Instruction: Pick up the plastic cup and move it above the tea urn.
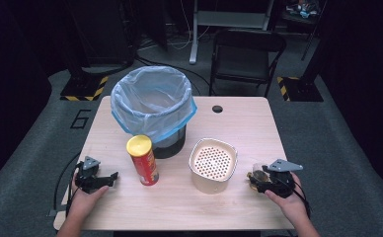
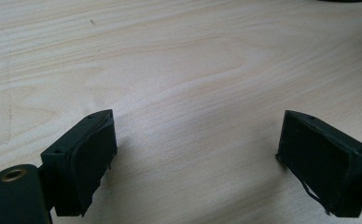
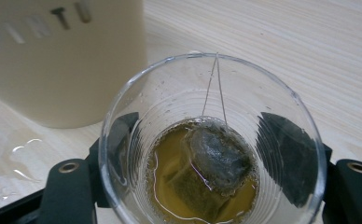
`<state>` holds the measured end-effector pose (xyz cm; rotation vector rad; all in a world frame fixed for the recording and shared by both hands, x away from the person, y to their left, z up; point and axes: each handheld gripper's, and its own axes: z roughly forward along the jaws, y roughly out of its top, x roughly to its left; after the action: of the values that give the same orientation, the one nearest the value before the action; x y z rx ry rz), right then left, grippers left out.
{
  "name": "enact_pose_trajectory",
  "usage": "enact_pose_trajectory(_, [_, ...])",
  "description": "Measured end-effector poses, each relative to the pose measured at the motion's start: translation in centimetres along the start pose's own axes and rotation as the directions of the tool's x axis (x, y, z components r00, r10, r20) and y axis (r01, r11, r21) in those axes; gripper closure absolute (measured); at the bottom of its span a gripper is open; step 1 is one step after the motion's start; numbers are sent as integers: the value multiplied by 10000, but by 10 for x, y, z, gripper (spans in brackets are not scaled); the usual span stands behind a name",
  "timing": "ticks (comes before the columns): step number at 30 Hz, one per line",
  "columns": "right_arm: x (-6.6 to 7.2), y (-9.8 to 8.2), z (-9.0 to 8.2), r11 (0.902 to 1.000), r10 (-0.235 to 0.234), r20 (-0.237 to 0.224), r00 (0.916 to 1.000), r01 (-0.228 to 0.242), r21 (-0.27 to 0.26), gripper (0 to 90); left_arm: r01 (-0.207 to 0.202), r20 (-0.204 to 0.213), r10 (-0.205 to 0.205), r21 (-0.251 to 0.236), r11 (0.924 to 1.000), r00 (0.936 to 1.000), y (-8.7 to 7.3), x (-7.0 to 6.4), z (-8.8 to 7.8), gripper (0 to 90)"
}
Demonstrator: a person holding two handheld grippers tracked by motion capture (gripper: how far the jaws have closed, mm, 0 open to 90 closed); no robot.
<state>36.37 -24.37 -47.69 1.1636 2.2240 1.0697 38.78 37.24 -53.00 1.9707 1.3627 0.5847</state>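
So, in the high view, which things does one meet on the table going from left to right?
left gripper → chips can → cream strainer container → clear cup → right gripper. The bin overlaps the can, so I leave it out.

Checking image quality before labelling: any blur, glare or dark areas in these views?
High view: table evenly lit, surroundings nearly black, image soft. Left gripper view: wood grain sharp, black pads close and slightly soft, faint shadows beneath. Right gripper view: clear cup with tea bag sharp, rim highlights, cream container behind blurred.
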Motion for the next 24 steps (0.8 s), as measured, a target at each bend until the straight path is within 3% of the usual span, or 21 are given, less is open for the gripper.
enact_pose_trajectory(10, [-10,-4,3,9998,183,26,9998,-183,-63,267,0,-2,0,-1,10000,10000,0,0,0,116])
enact_pose_trajectory(13, [-11,-4,3,9997,220,-6,9998,-220,-64,131,2,-1,-2,-2,10000,10000,0,0,0,116])
enact_pose_trajectory(15, [-11,-4,3,9990,445,-134,9989,-446,-92,129,2,-1,-2,-1,10000,10000,0,0,0,116])
enact_pose_trajectory(19, [-10,-2,2,9991,405,-53,9992,-406,-80,99,1,-1,-1,1,10000,10000,0,0,0,116])
enact_pose_trajectory(24, [-9,6,-7,9986,283,-11,9996,-284,-440,96,2,1,-2,-2,10000,10000,0,0,0,116])
